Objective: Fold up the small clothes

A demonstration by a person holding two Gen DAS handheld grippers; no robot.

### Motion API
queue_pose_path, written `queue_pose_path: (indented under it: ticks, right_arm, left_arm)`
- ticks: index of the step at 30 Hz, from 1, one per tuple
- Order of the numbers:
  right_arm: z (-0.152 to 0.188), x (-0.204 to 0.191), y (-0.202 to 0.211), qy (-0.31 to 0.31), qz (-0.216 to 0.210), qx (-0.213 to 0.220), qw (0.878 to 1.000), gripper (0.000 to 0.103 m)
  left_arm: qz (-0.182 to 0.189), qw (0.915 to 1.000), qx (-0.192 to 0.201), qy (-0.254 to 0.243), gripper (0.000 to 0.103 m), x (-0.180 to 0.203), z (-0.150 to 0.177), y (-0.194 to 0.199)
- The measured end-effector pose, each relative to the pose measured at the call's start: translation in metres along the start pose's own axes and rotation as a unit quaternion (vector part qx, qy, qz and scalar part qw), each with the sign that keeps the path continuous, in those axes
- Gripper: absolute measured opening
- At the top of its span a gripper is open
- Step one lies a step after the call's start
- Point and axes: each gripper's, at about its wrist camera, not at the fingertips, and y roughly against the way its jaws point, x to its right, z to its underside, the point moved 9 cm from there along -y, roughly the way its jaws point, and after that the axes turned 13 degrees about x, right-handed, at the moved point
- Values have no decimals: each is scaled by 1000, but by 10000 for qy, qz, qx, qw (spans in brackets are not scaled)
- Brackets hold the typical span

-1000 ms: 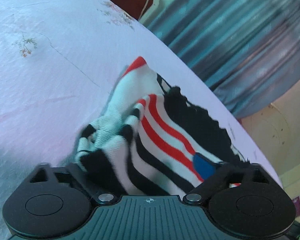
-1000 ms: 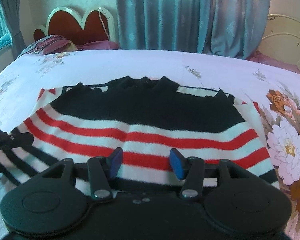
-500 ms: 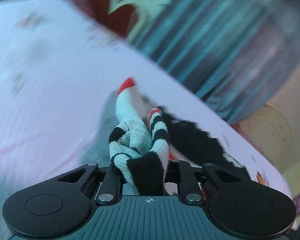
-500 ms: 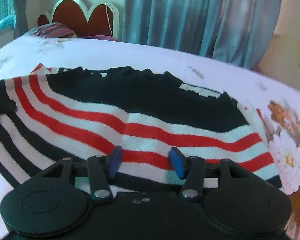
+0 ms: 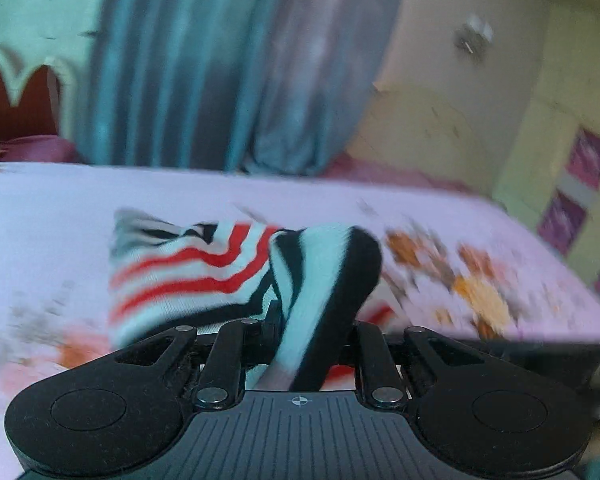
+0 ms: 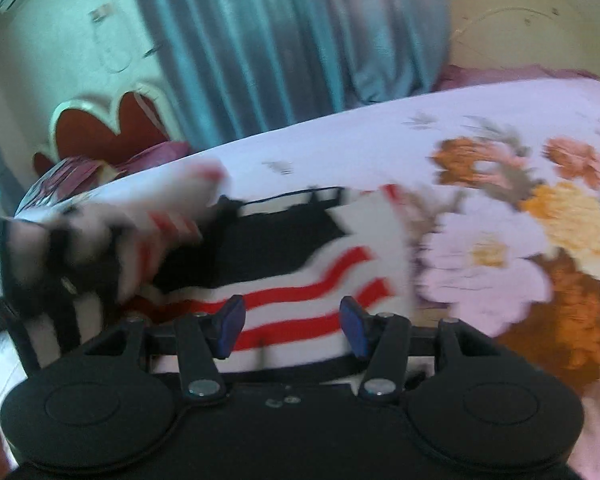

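Observation:
A small knitted sweater (image 5: 188,272) with red, white and black stripes lies on the bed. My left gripper (image 5: 312,320) is shut on a bunched fold of it, a black and white part that stands up between the fingers and is raised off the sheet. In the right wrist view the sweater (image 6: 284,240) spreads out ahead, black at the top and red-striped near me. My right gripper (image 6: 292,320) hovers over its near hem, blue pads apart, with nothing pinched. At the left of that view the lifted fold (image 6: 100,232) is a blur.
The bed sheet (image 5: 60,200) is pale with a large flower print (image 6: 540,240) on the right. Blue curtains (image 5: 180,60) hang behind the bed. A red scalloped headboard (image 6: 112,128) and a purple pillow (image 6: 80,168) are at the far left.
The left gripper closed on a fold of the sweater, rolled level, then lifted and carried it across the garment. The right gripper slid sideways over the hem, pads still apart.

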Motion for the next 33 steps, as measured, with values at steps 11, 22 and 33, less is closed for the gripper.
queue_pose_path:
  ticks: [11, 22, 33]
  right_arm:
    - [-1, 8, -8, -1288, -909, -516, 9862, 65]
    - [15, -37, -56, -1451, -1396, -1322, 9706, 51]
    - [-12, -48, -37, -299, -1223, -390, 9913, 20]
  left_arm:
    - [72, 9882, -578, -1417, 87, 47, 41, 20]
    - [-763, 9971, -28, -54, 87, -44, 4, 114]
    - [-1584, 9788, -295, 1267, 87, -114, 4, 33]
